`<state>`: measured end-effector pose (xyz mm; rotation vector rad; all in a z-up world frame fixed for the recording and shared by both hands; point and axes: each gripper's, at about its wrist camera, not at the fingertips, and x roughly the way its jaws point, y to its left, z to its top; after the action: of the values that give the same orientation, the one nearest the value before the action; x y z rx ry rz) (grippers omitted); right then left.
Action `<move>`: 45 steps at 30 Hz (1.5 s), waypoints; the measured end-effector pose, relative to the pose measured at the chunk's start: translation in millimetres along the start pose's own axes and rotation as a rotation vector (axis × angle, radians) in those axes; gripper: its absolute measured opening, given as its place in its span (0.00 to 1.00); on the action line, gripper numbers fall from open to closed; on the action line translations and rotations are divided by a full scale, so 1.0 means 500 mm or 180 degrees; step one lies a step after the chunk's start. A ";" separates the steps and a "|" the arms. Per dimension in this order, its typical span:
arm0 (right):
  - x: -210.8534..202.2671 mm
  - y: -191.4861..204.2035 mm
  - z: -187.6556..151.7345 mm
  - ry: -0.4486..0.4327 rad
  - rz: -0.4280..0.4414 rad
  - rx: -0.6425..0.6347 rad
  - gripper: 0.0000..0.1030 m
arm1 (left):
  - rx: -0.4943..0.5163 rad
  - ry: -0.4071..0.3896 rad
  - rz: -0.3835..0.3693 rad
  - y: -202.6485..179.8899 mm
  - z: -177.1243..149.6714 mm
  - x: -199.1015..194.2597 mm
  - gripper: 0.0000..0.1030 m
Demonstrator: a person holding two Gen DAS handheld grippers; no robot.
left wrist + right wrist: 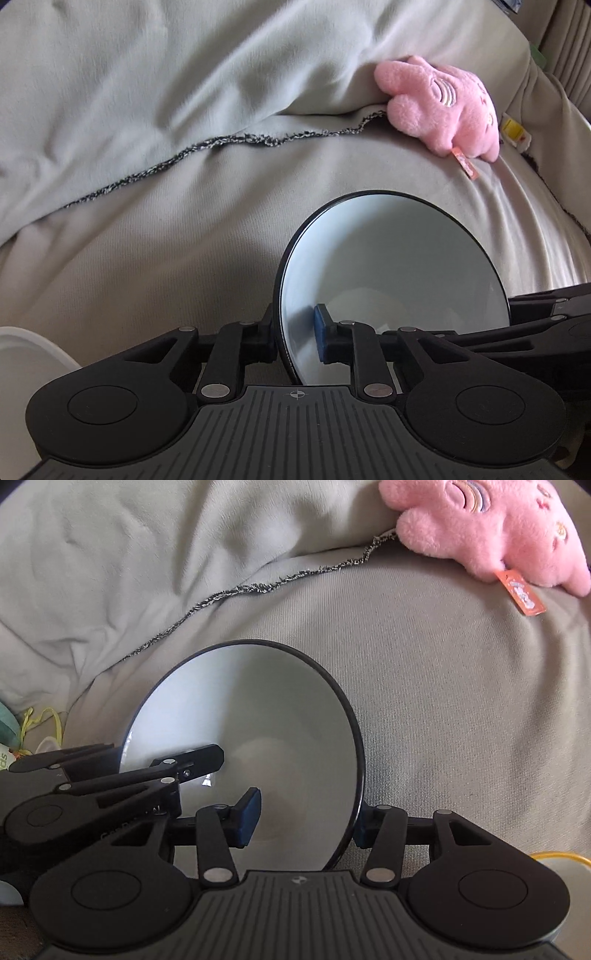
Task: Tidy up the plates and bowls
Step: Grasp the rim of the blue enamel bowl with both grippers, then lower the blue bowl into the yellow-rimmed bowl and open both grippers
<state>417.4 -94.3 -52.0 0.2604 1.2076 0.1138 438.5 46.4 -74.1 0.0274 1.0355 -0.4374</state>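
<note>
Here a grey blanket (155, 110) with a dark frayed edge covers a beige couch cushion (461, 709), and a white bowl with a dark rim (399, 258) is held tilted over the cushion's middle. The left gripper (295, 334) pinches its rim on one side, the right gripper (306, 821) clamps the opposite rim. A pink plush toy (491, 528) lies at the blanket's edge.

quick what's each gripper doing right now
Left gripper: closed on the near rim of the bowl.
Right gripper: straddles the bowl's right rim; cannot tell if it grips.
</note>
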 end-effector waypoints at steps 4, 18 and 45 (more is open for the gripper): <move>-0.010 0.012 -0.009 -0.0085 -0.0051 0.0017 0.47 | -0.0108 0.0005 0.0014 0.002 -0.001 -0.009 0.21; -0.227 -0.027 -0.077 -0.0411 0.0168 -0.0214 0.47 | 0.0210 -0.0480 0.0117 -0.190 -0.042 -0.231 0.21; -0.233 -0.204 -0.213 -0.0346 -0.0276 0.0087 0.53 | 0.0417 -0.0030 -0.0240 -0.323 -0.144 -0.131 0.22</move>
<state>271.4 -204.1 -7.8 0.2347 1.1113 0.0077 292.1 -63.0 -27.3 0.1033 0.9997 -0.5730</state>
